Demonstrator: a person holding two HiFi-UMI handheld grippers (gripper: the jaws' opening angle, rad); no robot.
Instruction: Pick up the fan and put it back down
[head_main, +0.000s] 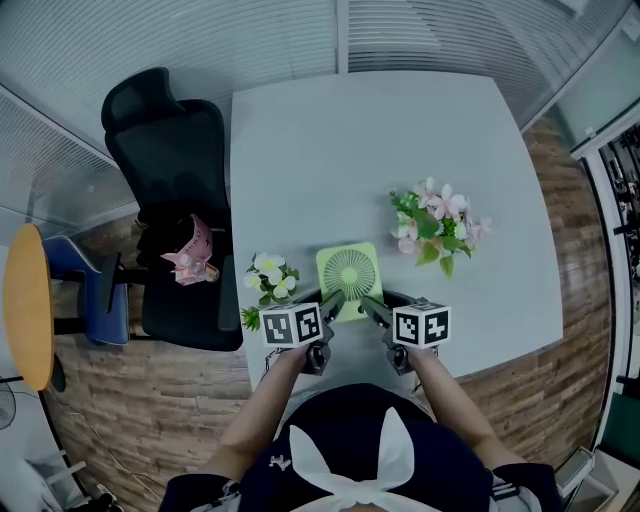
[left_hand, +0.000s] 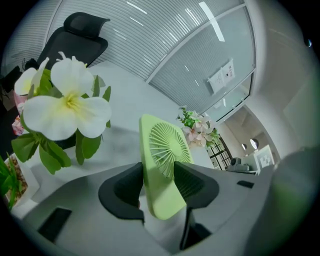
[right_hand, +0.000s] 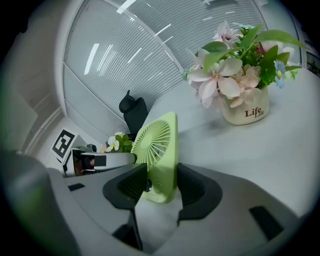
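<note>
as i grip the green fan (head_main: 350, 272) at the counter's (head_main: 400, 140) near edge, left claw (head_main: 333, 300) and right claw (head_main: 371, 305) both clamp its sides.

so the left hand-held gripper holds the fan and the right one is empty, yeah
Not quite: the right hand-held gripper is not empty. The right gripper view shows its jaws closed on the fan too. The left hand-held gripper does hold it, as you say.
</note>
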